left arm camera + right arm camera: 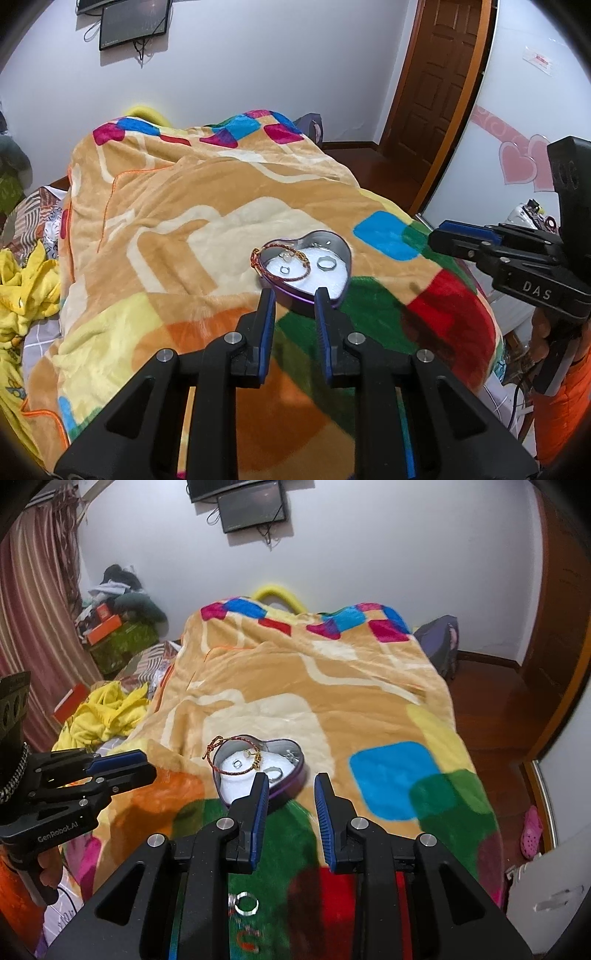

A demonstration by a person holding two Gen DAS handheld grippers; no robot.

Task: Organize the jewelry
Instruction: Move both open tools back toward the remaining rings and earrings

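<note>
In the left wrist view, my left gripper [293, 295] sat at the bottom centre of the frame, its blue-padded fingers parted with nothing between them, the tips just short of the near edge of the heart-shaped tin [341, 245]. The tin rested on the patterned blanket [166, 229] a little right of centre. Inside, on its white lining, I could make out a red braided bracelet [275, 275] draped partly over the left rim, a small ring [284, 270] beside it, a larger silver ring [327, 263] toward the right, and a pale charm-like piece I could not identify. At the right edge of the frame the right gripper [439, 236] hovered apart from the tin, seen side-on, so from here I could not tell how wide it stood.

In the right wrist view, the right gripper [291, 779] filled the lower centre, its fingers spread and holding nothing, with the tin [299, 766] just beyond the left fingertip. The bracelet [221, 747] again hung over the rim, and the rings lay inside. Low in the frame, behind the fingers, a silver ring [246, 902] lay loose on the green patch of blanket, with some small reddish bits below it that were too blurred to name. The left gripper [142, 762] came in from the left edge.

I judged the job mostly done: several pieces were in the tin, but the loose ring was still to be collected, and the bracelet wanted tucking in.
</note>
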